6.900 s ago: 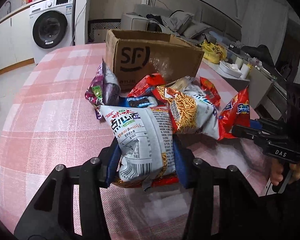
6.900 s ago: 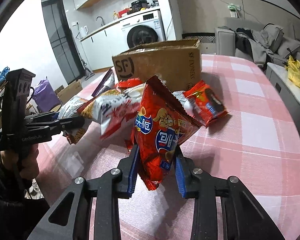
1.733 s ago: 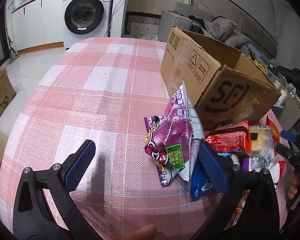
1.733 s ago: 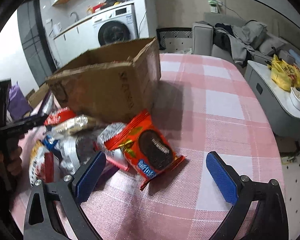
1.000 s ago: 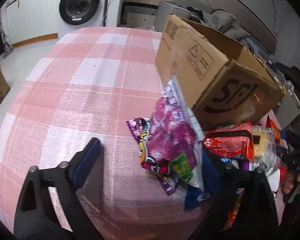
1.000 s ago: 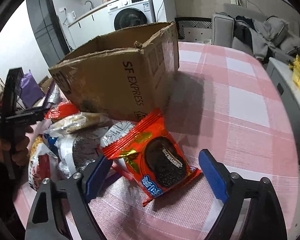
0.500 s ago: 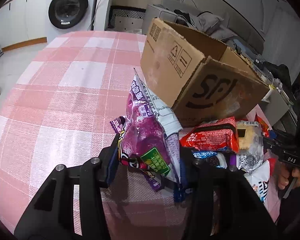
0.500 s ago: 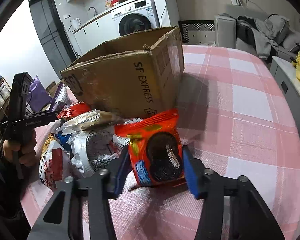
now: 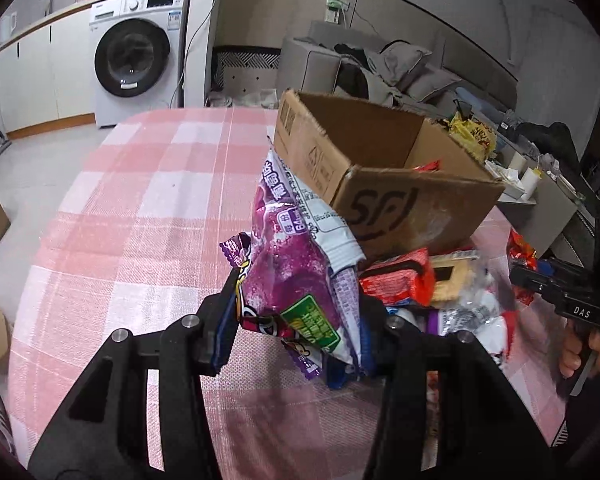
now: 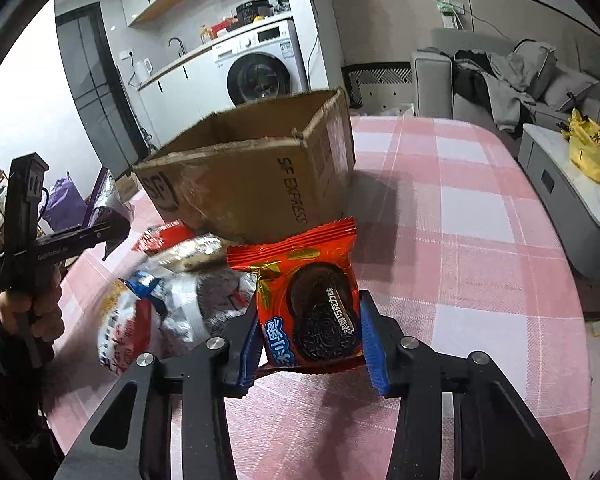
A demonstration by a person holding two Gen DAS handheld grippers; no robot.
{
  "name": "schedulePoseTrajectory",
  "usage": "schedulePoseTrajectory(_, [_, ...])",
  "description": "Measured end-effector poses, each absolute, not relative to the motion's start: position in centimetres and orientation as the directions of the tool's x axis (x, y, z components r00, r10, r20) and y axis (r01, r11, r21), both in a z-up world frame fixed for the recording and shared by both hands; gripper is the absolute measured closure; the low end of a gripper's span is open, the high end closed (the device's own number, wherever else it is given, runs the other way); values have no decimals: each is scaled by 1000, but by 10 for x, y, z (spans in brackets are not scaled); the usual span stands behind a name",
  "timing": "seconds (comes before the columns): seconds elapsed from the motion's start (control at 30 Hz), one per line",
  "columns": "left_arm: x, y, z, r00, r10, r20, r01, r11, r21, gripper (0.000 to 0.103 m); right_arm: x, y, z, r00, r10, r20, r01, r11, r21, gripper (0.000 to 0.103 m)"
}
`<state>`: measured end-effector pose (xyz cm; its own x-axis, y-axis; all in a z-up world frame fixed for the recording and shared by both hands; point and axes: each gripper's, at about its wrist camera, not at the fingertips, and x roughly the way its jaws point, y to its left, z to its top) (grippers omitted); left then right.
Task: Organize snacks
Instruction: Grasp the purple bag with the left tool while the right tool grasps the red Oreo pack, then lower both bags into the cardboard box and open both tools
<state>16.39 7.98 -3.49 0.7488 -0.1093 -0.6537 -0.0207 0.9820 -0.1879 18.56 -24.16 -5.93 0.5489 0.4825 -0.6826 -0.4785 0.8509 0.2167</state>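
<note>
A purple snack bag [image 9: 300, 276] is squeezed between the two blue pads of the left gripper [image 9: 296, 332]. The jaws are closed tight on the bag's lower part, and the bag is held up off the pink checked tablecloth [image 9: 148, 208]. Its top leans against the near corner of the cardboard box [image 9: 364, 176].

A red cookie pack [image 10: 310, 300] is pinched between the pads of the right gripper [image 10: 310, 346], held upright just in front of the box [image 10: 252, 184]. A picture of a dark cookie is seen on its front.

Only in the left wrist view can the inside of the box be looked into. A small bit of red wrapper [image 9: 428, 167] is seen sticking up there, but what it belongs to cannot be told. The side of the box with printed letters is shown only in the right wrist view.

A pile of other snacks [image 10: 176, 280] is seen on the cloth in front of the box, between the two grippers. Parts of the pile are blurred, so the packs cannot be counted. The bottom of the purple bag is hidden behind the left gripper's pads. In the right wrist view only a thin purple edge [image 10: 100, 196] of that bag is seen.

A washing machine [image 9: 134, 66] is seen far behind the table.
</note>
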Motion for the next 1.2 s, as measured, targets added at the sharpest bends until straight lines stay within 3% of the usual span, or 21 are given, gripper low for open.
schedulePoseTrajectory(0.6, [138,61,25,811,-117,-574,22,985,-170,58,165,-239,-19,626,510,-590,-475,850,230,59])
schedulePoseTrajectory(1.2, [147,31,66,845,-156,-512,83,983,-162,58,182,-214,3,622,539,-567,-498,832,245,59])
